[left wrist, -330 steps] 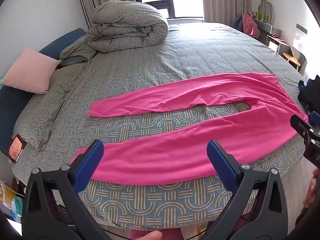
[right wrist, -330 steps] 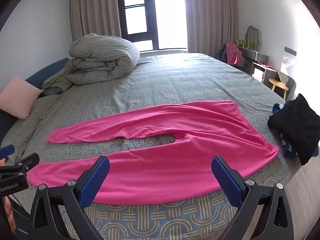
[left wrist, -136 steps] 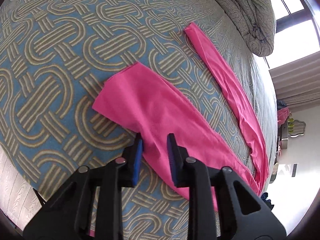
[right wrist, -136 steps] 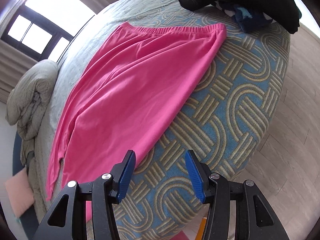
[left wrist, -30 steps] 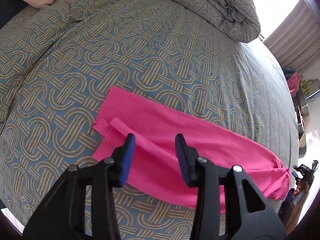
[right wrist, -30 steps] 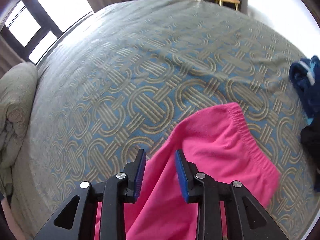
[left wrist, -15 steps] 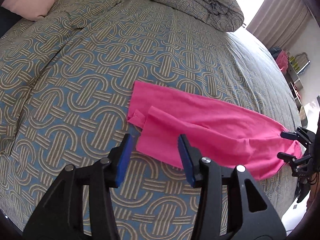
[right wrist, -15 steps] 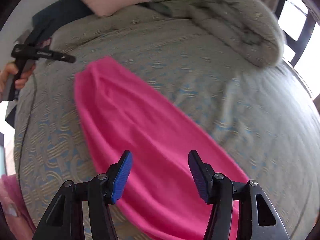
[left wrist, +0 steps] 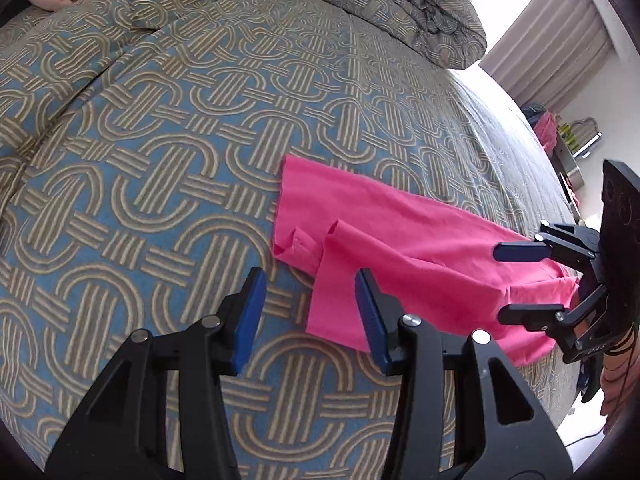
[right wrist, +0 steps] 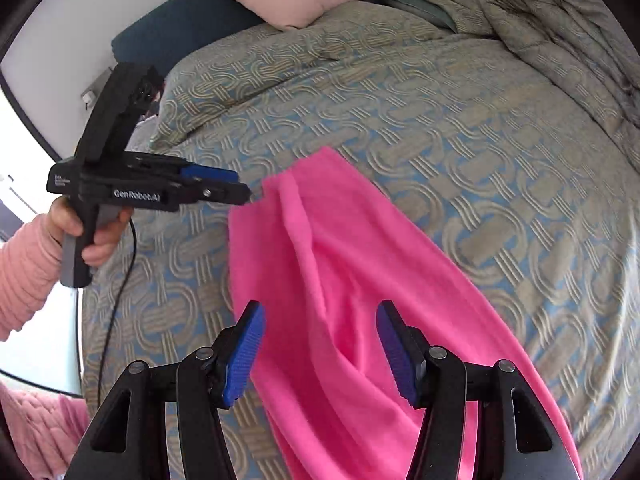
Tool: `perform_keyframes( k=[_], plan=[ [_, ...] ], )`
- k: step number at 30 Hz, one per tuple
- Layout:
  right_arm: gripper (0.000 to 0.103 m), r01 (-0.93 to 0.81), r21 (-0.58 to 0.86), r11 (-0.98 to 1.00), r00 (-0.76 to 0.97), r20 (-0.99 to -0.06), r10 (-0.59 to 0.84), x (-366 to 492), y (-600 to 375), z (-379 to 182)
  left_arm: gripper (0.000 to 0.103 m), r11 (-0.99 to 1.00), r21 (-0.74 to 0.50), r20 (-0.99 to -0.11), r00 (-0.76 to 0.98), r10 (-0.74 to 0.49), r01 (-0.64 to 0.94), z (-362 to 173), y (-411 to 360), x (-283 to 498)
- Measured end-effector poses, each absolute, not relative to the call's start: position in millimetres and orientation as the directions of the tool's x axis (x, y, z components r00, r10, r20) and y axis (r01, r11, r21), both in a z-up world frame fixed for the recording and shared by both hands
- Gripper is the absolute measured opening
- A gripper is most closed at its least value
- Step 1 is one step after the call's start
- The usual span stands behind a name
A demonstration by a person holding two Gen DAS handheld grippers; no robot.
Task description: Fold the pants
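Left black two-finger gripper with blue pads (left wrist: 308, 308) and right matching black gripper (right wrist: 318, 344) both hover, jaws spread apart, holding nothing.

Pink pants (left wrist: 420, 256) are lying folded lengthwise on the bed (left wrist: 160, 140), one leg stacked over the other, cuffs slightly offset at the left end, fabric rumpling with soft creases.
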State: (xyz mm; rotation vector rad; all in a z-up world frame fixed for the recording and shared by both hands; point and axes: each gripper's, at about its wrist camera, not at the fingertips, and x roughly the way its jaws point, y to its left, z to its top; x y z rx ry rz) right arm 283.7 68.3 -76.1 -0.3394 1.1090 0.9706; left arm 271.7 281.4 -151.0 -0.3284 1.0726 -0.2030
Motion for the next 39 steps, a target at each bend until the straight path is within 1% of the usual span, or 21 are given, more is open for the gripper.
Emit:
perform_keyframes(
  k=[1,2,6,9,11,13,14,15,16,17,18,19,20,24,26,28,30,31,33,35,39],
  plan=[
    [0.059,-0.802,0.218,0.556,0.101,-0.868,0.486,285,75,-77,0.022,0.932,-0.362,-0.826,0.457,-0.331,0.022,-152,281,274],
    [0.059,-0.809,0.214,0.548,0.097,-0.870,0.483,286,83,-79,0.017,0.933,-0.357,-0.832,0.436,-0.342,0.049,-154,279,278],
    [0.059,-0.818,0.216,0.533,0.074,-0.880,0.469,285,104,-89,0.017,0.951,-0.290,-0.858,0.411,-0.309,0.109,-161,270,289],
    [0.059,-0.822,0.215,0.527,0.061,-0.888,0.456,285,112,-91,0.017,0.951,-0.290,-0.857,0.412,-0.309,0.109,-163,271,294],
    [0.059,-0.825,0.210,0.524,0.058,-0.892,0.449,286,117,-92,0.019,0.950,-0.291,-0.850,0.425,-0.310,0.112,-162,274,295],
    [0.059,-0.825,0.210,0.525,0.056,-0.893,0.446,290,125,-94,0.039,0.952,-0.284,-0.853,0.424,-0.304,0.110,-163,276,298],
    [0.059,-0.824,0.212,0.526,0.056,-0.893,0.447,292,129,-95,0.042,0.951,-0.288,-0.852,0.425,-0.306,0.109,-163,277,299],
    [0.058,-0.823,0.210,0.528,0.060,-0.892,0.448,294,133,-96,0.042,0.950,-0.291,-0.851,0.422,-0.311,0.113,-162,276,302],
    [0.052,-0.822,0.210,0.529,0.062,-0.892,0.449,296,137,-97,0.042,0.948,-0.291,-0.854,0.412,-0.317,0.126,-164,275,304],
    [0.040,-0.823,0.213,0.527,0.056,-0.893,0.447,297,139,-97,0.042,0.947,-0.288,-0.858,0.401,-0.320,0.141,-165,273,305],
    [0.034,-0.822,0.216,0.526,0.046,-0.896,0.441,300,143,-100,0.037,0.949,-0.277,-0.861,0.400,-0.315,0.152,-165,271,306],
    [0.026,-0.820,0.217,0.529,0.039,-0.902,0.430,302,146,-103,0.026,0.949,-0.268,-0.862,0.400,-0.313,0.165,-164,268,307],
    [0.024,-0.817,0.220,0.532,0.032,-0.905,0.424,304,150,-106,0.022,0.950,-0.259,-0.865,0.396,-0.309,0.175,-164,266,307],
    [0.023,-0.806,0.228,0.546,0.024,-0.910,0.414,311,158,-114,0.009,0.947,-0.256,-0.866,0.390,-0.313,0.193,-165,267,308],
    [0.003,-0.791,0.245,0.561,0.013,-0.909,0.416,314,160,-117,0.006,0.940,-0.279,-0.856,0.394,-0.336,0.196,-164,271,307],
    [0.002,-0.766,0.278,0.579,0.009,-0.897,0.441,315,158,-114,0.006,0.932,-0.306,-0.840,0.407,-0.360,0.193,-161,278,302],
    [0.002,-0.753,0.324,0.573,0.007,-0.867,0.499,312,150,-101,0.006,0.927,-0.321,-0.829,0.415,-0.373,0.192,-160,287,296],
    [0.002,-0.748,0.350,0.564,0.003,-0.848,0.530,310,145,-93,0.005,0.928,-0.325,-0.830,0.414,-0.373,0.184,-162,293,293],
    [0.002,-0.750,0.389,0.534,0.002,-0.807,0.590,305,136,-74,0.004,0.943,-0.295,-0.849,0.411,-0.333,0.153,-168,300,290],
    [0.002,-0.759,0.398,0.516,0.020,-0.778,0.629,302,129,-55,0.004,0.950,-0.294,-0.865,0.393,-0.312,0.108,-176,311,288],
    [0.002,-0.774,0.387,0.501,0.052,-0.750,0.659,306,125,-30,0.004,0.937,-0.341,-0.836,0.430,-0.341,0.081,-168,322,277]
  ],
)
